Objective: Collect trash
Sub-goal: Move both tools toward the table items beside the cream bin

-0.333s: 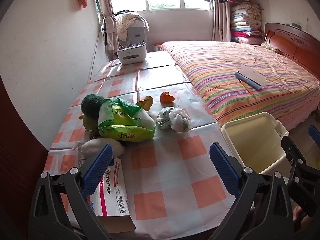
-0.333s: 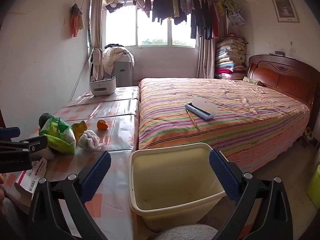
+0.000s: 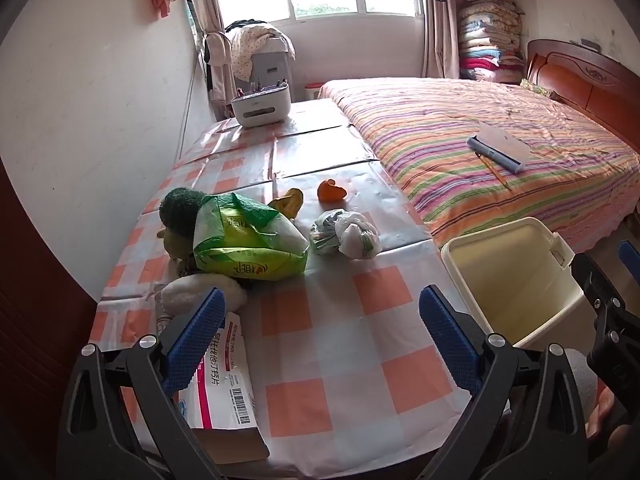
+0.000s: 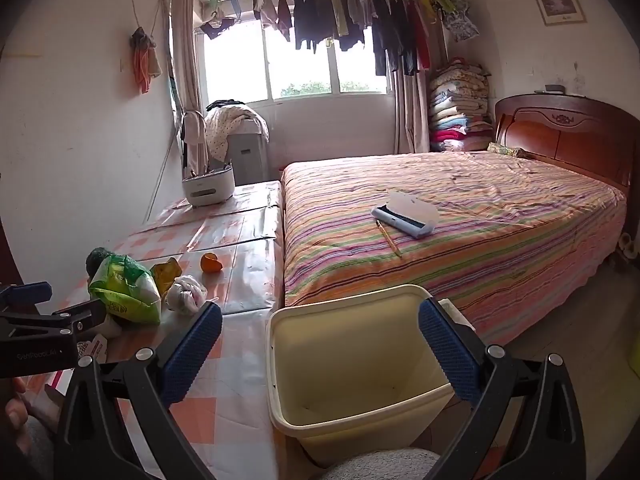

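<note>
The left gripper [image 3: 320,316] is hovering wide open and empty over the table [image 3: 332,360]. The trash is lying ahead of its fingers: a knotted bag [image 3: 346,234] near centre, a green bag [image 3: 248,240] to its left. The right gripper [image 4: 320,336], also gaping empty, is hanging over the bin [image 4: 352,364], so the left is nearer.
</note>
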Demonstrator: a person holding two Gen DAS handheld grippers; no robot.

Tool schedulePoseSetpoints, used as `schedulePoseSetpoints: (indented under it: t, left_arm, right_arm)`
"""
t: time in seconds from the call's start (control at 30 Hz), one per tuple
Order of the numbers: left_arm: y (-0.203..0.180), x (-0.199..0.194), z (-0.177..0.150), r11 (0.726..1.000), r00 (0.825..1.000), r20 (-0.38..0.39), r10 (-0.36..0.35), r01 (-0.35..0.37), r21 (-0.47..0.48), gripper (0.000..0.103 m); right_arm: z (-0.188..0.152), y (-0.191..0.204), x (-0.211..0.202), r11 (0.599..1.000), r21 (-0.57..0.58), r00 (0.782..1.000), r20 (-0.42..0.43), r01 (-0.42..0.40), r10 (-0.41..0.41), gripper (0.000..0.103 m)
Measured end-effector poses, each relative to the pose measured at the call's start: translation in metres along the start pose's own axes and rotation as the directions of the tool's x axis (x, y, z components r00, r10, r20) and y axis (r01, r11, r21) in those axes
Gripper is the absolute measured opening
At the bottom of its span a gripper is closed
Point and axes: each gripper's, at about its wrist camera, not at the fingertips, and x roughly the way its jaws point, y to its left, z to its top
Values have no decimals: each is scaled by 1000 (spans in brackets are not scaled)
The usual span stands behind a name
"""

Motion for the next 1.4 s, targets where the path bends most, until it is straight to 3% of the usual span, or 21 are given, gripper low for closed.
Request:
schedulePoseSetpoints:
  t: [0.2,0.77,1.4]
  left_arm:
    - [-5,-6,1,1000,1000,1,4,-4,17,96]
    - [-6,-9,-3,999,1000,-10,16,-16,28,96]
    - [-1,-12,-7,1000,1000,-18,21,-21,20,96]
  right_arm:
    - [-5,17,-11,999,-47,1000,-20,-9,8,96]
    - [-6,13,-13,999,-37,1000,-22,0,-1,96]
    - [-9,9,-8,997,24,996,-59,-72,73,96]
